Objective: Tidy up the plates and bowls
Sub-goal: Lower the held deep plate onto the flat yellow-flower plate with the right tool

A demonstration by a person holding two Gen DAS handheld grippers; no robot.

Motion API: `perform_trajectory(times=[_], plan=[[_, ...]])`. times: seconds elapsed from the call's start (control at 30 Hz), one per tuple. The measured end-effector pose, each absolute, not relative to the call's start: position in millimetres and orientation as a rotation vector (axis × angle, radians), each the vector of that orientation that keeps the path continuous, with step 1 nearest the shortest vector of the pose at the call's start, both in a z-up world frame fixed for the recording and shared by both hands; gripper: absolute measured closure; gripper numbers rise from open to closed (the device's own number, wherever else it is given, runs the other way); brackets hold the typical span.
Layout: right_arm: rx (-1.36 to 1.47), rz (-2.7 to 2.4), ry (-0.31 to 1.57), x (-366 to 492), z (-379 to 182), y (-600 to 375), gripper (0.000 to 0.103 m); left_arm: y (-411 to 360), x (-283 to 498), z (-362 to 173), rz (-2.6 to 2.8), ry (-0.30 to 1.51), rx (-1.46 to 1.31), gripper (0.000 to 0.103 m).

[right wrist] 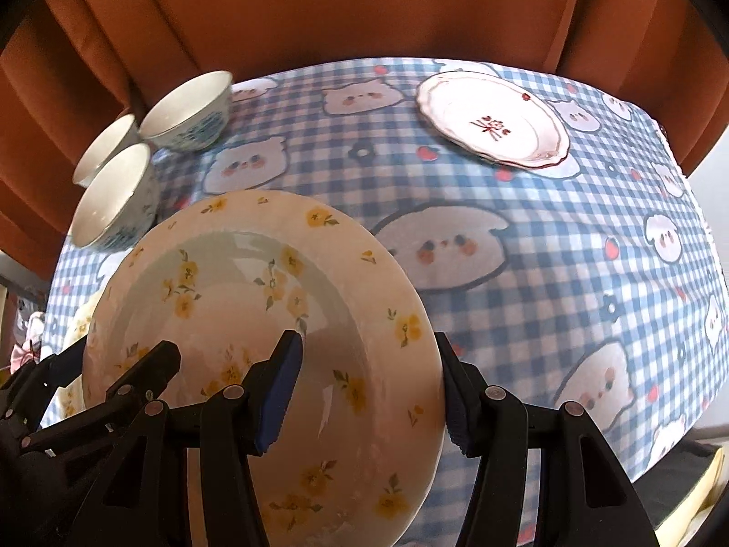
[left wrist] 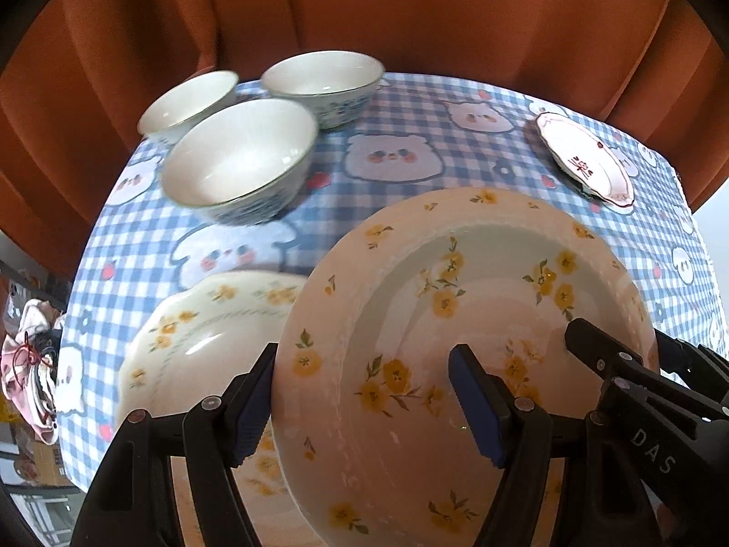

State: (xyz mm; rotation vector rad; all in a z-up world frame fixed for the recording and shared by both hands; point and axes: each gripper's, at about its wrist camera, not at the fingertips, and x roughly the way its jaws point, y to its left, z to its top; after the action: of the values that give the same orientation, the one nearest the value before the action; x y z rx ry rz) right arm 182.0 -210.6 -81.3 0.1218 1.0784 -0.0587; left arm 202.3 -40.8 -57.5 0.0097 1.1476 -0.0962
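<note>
Left wrist view: while hanging above the checked tablecloth (left wrist: 455, 173), deep yellow-flowered plate (left wrist: 460, 342) gripped at both sides.
Left gripper (left wrist: 364, 396): clamped on plate's left rim, one blue pad outside, one inside the well.
Right gripper (left wrist: 610, 355): black fingers on plate's right rim.
Under the plate, left: scalloped flowered plate (left wrist: 200, 342) lying on cloth.
Far left: three white-and-blue bowls (left wrist: 241, 155) clustered close.
Far right: small red-marked plate (left wrist: 587, 159), well apart.
Right wrist view: same yellow-flowered plate (right wrist: 264, 355), tilted, off the cloth.
Right gripper (right wrist: 369, 392): closed across plate's right rim.
Bowls (right wrist: 114, 196): far left.
Red-marked plate (right wrist: 492, 118): far side.
</note>
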Motion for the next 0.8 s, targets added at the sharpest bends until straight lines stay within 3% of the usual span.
perform_trajectory(times=[0.8], plan=[[0.053,-0.025,1.128,146.5,-101.4,-88.9,0.043,68.9,157.4,-82.4,-0.076,1.189,-0.048,0.029]])
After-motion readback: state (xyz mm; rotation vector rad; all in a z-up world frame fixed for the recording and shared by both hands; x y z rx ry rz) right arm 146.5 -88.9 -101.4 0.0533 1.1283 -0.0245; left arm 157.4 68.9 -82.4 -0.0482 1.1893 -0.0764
